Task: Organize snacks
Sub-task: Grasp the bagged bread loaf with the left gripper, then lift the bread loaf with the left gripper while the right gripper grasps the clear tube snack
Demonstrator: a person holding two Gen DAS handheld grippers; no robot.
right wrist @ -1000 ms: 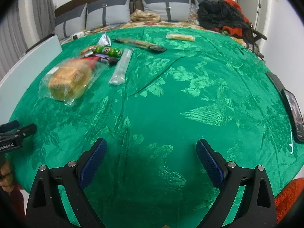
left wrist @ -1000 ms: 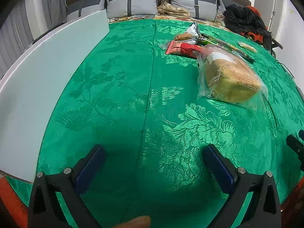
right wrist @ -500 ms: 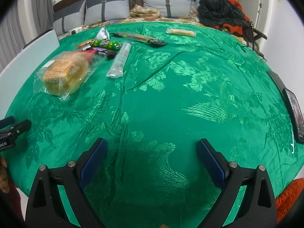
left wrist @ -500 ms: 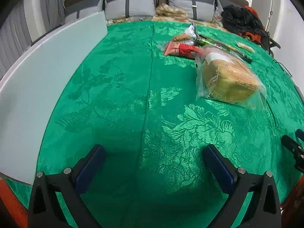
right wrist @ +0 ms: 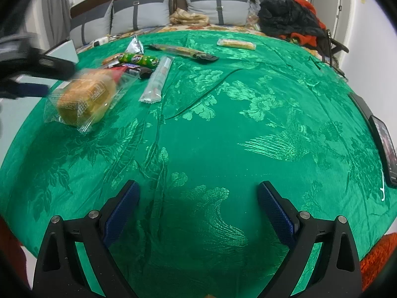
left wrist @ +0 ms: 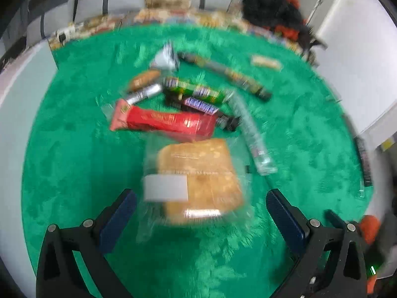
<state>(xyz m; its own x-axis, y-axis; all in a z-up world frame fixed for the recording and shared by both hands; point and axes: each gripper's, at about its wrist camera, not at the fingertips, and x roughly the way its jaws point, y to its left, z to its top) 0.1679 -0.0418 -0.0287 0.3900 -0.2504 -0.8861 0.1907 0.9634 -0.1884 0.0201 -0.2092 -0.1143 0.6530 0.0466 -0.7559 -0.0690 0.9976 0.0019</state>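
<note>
A bagged bread loaf [left wrist: 198, 181] lies on the green cloth, just ahead of and between the open jaws of my left gripper [left wrist: 201, 213]; the view is blurred. Behind it lie a red packet [left wrist: 163, 120], a green tube [left wrist: 196, 92], a dark chocolate bar [left wrist: 201, 105], a clear sleeve [left wrist: 250, 134] and a long dark packet [left wrist: 223, 74]. In the right wrist view the loaf [right wrist: 84, 96] sits far left with the left gripper [right wrist: 32, 74] above it. My right gripper [right wrist: 198, 206] is open and empty over bare cloth.
A white board [left wrist: 15, 129] stands along the table's left side. A silver packet [right wrist: 135, 44] and a pale wafer bar [right wrist: 235, 44] lie at the back. A phone [right wrist: 383, 144] lies at the right edge. Cushions and dark clothes sit behind.
My left gripper has swung quickly right and forward, so the bread loaf now sits between its jaws. The right gripper has barely moved.
</note>
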